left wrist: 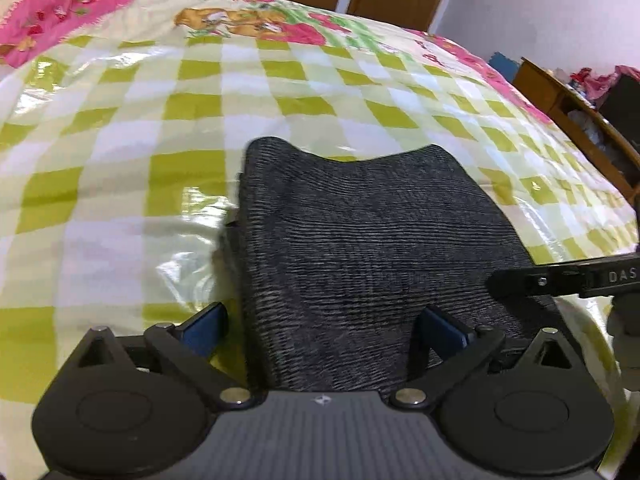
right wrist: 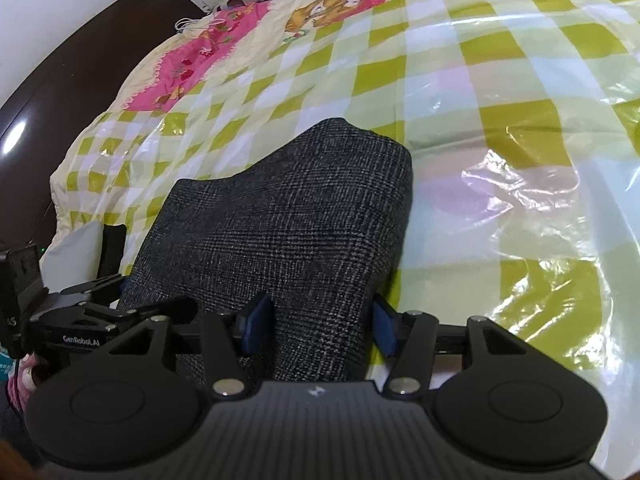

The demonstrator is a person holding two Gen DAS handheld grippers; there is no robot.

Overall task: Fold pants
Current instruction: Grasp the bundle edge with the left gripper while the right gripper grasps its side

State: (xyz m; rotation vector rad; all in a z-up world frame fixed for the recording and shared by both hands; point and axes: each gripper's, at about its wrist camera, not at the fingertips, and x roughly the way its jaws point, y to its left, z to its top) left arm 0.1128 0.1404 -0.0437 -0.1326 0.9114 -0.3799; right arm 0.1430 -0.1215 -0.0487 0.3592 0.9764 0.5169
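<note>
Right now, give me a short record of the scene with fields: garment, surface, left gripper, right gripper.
garment: dark checked pants, folded, lying on the bed
surface: bed cover, green and white checks, glossy
left gripper: open, fingers either side of the pants' near edge
right gripper: open, fingers astride the pants' near end

the right gripper [right wrist: 316, 330] is standing with its blue pads [right wrist: 256, 326] spread apart, the dark grey pants [right wrist: 288, 216] lying between them and stretching ahead. the left gripper [right wrist: 80, 320] is showing just to its left. a green checked bedcover [right wrist: 500, 128] is lying under everything ahead.
</note>
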